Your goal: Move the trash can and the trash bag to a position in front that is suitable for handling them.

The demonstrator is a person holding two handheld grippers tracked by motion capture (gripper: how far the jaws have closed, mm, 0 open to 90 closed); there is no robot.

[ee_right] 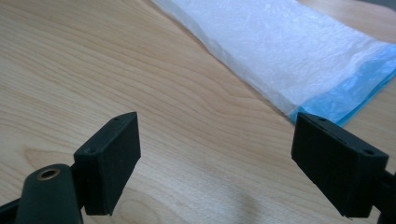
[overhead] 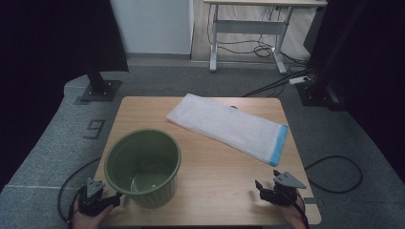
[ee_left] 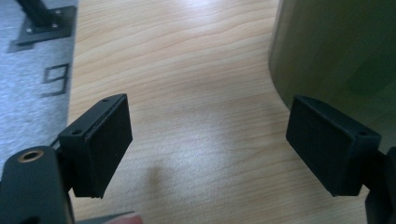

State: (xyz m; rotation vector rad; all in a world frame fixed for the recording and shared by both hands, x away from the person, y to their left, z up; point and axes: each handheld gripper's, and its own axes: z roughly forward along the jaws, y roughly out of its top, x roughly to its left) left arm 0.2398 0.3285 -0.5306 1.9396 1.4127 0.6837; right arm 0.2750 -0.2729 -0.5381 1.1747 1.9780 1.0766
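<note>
Table (overhead: 215, 162): light wood-grain top, smooth, rounded corners.
Bin (overhead: 143, 167): olive green plastic, round and tapering downward, faintly ribbed wall, empty, upright at the near left of the table.
Bag (overhead: 228, 126): thin white crinkled plastic film, folded flat into a long rectangle, blue band at one end, lying diagonally across the far middle.
Left gripper (overhead: 107, 199): black blocky jaws standing wide apart, nothing between them; bin wall (ee_left: 336, 51) just beside its right jaw.
Right gripper (overhead: 261, 188): jaws spread wide, empty; bag's blue end (ee_right: 348, 93) lies ahead of it, apart.
</note>
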